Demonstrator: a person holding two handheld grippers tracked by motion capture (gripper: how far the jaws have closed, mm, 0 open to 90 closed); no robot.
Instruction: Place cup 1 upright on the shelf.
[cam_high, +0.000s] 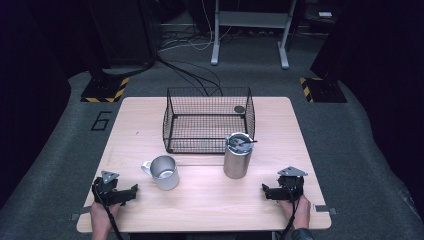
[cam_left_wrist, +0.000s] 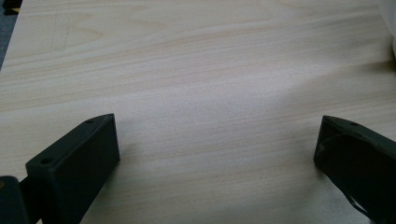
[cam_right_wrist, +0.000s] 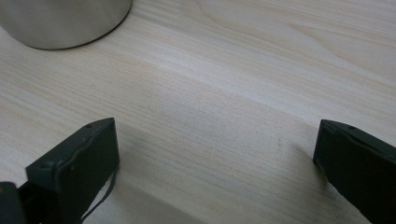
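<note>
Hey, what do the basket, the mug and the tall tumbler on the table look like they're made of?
Basket: black wire mesh, probably coated metal; you can see through its grid walls.
Mug: looks like metal, silvery inside with a pale, possibly white handle.
Tumbler: brushed steel by its dull grey sheen, with a dark, probably plastic lid.

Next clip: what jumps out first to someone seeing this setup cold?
The black wire basket standing at the middle rear of the wooden table draws the eye first. In front of it stand a tall steel tumbler with a dark lid, near the basket's front right corner, and a metal mug with its handle pointing left. The left gripper and right gripper rest open at the near edge, jaws wide apart over bare wood.
</note>
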